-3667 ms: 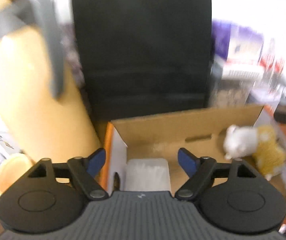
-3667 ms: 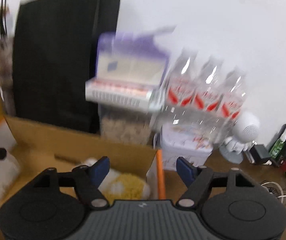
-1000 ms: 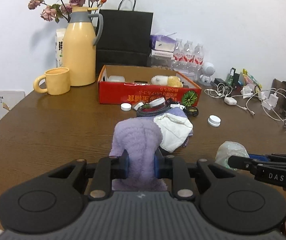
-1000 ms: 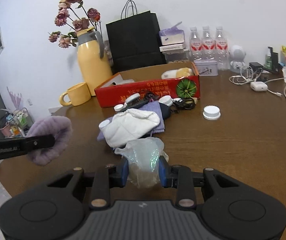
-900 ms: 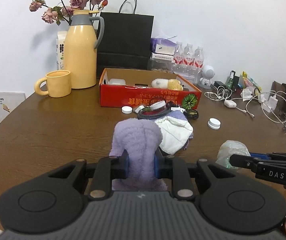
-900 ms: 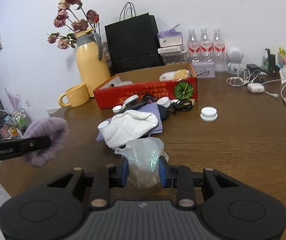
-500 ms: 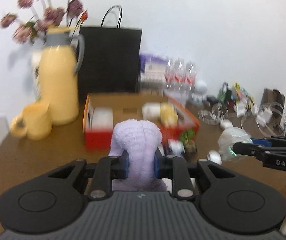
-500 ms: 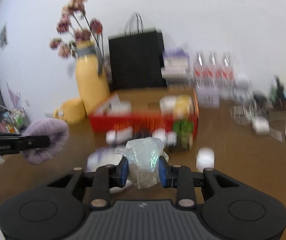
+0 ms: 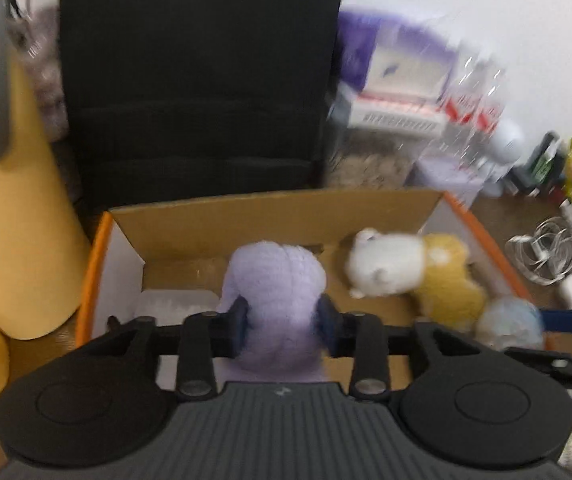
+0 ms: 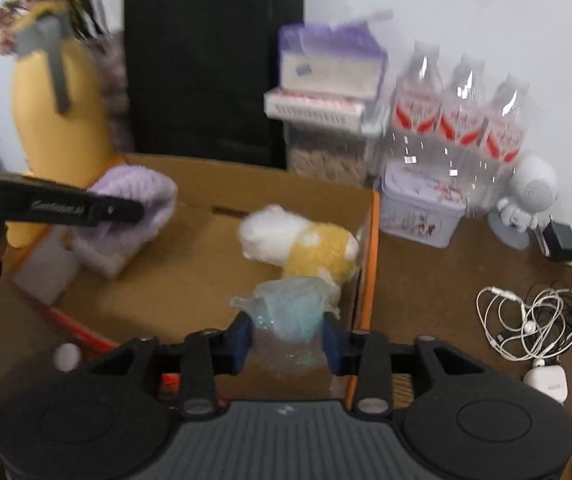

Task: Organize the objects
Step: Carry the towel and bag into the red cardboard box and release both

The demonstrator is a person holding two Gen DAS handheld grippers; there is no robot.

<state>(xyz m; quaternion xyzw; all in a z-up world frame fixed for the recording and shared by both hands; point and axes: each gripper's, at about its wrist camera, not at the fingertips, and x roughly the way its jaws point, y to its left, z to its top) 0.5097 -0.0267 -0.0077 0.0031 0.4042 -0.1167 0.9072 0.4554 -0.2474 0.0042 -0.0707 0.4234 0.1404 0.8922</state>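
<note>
My left gripper is shut on a fluffy purple cloth and holds it over the left part of the open cardboard box. The cloth also shows in the right wrist view. My right gripper is shut on a crumpled clear plastic bag over the box's right front corner. The bag also shows in the left wrist view. A white and yellow plush toy lies inside the box at the right.
A white item lies in the box's left corner. A yellow jug stands left of the box, a black paper bag behind it. Water bottles, a tin, a white robot figure and cables are to the right.
Both grippers have moved forward from the table's near side to above the box, each still holding its item. The view is blurred with motion.
</note>
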